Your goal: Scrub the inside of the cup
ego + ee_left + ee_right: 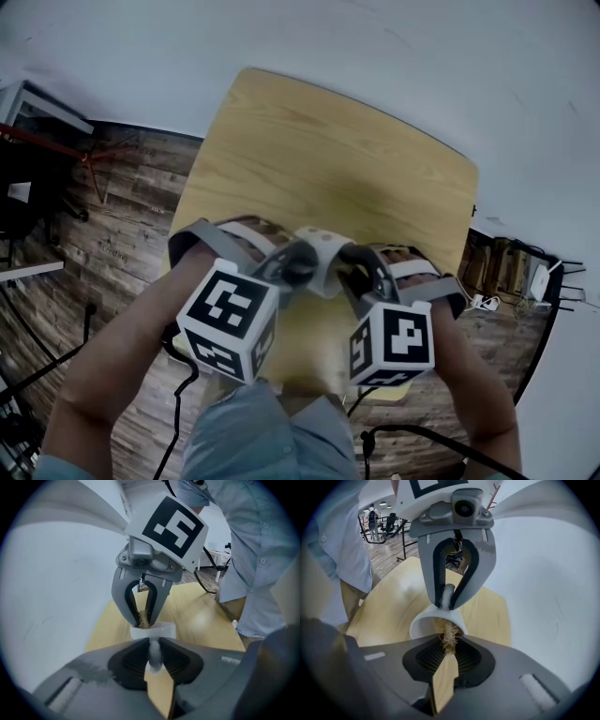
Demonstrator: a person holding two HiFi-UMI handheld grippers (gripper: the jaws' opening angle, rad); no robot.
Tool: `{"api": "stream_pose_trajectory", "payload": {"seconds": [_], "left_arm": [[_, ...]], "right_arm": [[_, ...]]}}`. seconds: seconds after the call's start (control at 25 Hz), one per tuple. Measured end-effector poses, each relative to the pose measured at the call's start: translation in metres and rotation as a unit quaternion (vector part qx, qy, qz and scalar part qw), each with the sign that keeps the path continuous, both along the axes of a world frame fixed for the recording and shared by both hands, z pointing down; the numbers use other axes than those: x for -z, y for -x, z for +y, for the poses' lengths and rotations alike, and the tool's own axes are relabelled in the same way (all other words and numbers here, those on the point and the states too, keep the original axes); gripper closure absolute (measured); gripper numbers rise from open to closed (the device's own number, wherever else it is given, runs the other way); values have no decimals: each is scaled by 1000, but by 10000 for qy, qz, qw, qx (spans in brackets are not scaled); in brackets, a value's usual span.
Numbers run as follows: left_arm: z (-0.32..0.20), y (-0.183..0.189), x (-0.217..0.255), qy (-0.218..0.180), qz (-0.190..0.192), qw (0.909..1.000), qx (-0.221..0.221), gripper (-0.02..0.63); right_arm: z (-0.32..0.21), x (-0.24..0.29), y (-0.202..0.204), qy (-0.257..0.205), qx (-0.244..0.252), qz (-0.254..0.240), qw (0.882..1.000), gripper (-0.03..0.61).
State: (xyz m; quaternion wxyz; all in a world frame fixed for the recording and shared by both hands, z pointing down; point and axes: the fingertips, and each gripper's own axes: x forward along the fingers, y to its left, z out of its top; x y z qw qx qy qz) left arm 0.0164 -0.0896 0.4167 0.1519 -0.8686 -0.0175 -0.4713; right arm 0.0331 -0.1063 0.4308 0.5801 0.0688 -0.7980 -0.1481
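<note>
I hold a small white cup (pixel 323 251) in the air between both grippers, above a light wooden table (pixel 309 150). My left gripper (pixel 298 269) is shut on the cup's side; in the left gripper view its pads (pixel 140 660) pinch a white part of the cup (pixel 153 654). My right gripper (pixel 351 269) is shut on a tuft of tan fibre, the scrubber (pixel 449 638). The tuft hangs at the cup's rim (pixel 423 620), its tip reaching into the mouth. In the left gripper view, the right gripper (pixel 143 617) stands over the cup with the scrubber (pixel 143 618).
The table's near edge is by the person's waist (pixel 272 431). Dark wood-plank floor (pixel 122 225) lies to the left, with black cables (pixel 178 412) and a dark rack (pixel 28 178). A small stand with a white device (pixel 530 277) is at the right.
</note>
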Motion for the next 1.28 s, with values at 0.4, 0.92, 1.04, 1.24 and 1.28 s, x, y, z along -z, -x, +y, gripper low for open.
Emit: {"api": "stream_pose_trajectory", "payload": {"seconds": [0.4, 0.92, 1.04, 1.24, 1.28], "left_arm": [[-1, -3, 1, 19, 46, 10000, 34, 518], [0, 0, 1, -73, 6, 9999, 73, 519], [0, 0, 1, -79, -4, 9999, 63, 520], [3, -3, 0, -108, -49, 9999, 12, 519], [4, -4, 0, -116, -63, 9999, -10, 519]], "right_arm": [[-3, -15, -14, -246, -70, 325, 9991, 525], [24, -32, -20, 293, -211, 374, 9986, 526], [32, -30, -15, 510, -292, 213, 9980, 526], [41, -17, -9, 861, -494, -218, 9948, 526], [41, -14, -9, 868, -528, -281, 9944, 526]]}}
